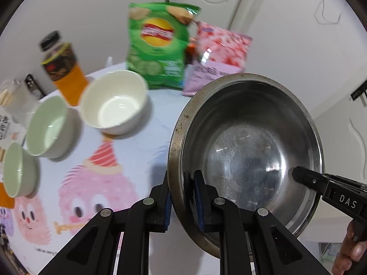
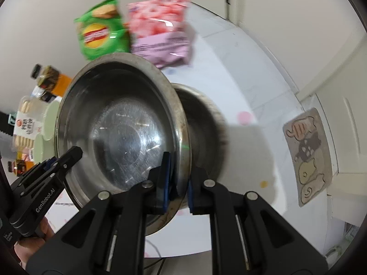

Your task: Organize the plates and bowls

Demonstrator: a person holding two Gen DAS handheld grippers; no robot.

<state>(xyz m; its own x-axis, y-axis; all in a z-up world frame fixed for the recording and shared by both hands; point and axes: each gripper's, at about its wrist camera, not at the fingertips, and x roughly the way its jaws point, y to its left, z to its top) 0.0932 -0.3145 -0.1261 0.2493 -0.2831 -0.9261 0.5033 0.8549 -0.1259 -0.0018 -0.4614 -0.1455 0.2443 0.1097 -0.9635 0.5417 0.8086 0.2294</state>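
A steel bowl [image 1: 247, 142] is held tilted above the table, gripped on both sides. My left gripper [image 1: 182, 197] is shut on its left rim. My right gripper [image 2: 177, 183] is shut on its right rim [image 2: 183, 142] and shows at the right of the left wrist view [image 1: 298, 174]. A second steel bowl [image 2: 201, 126] stands on the table just behind and right of the held one. A cream bowl [image 1: 114, 103] and two pale green bowls [image 1: 48, 126] [image 1: 18, 171] stand at the left.
A green chip bag [image 1: 158, 45] and a pink snack bag [image 1: 218, 52] stand at the back. An orange drink bottle [image 1: 62, 66] and a clear container [image 1: 16, 100] stand at the back left. The cartoon tablecloth [image 1: 96, 183] covers the table. A floor mat [image 2: 307, 155] lies right.
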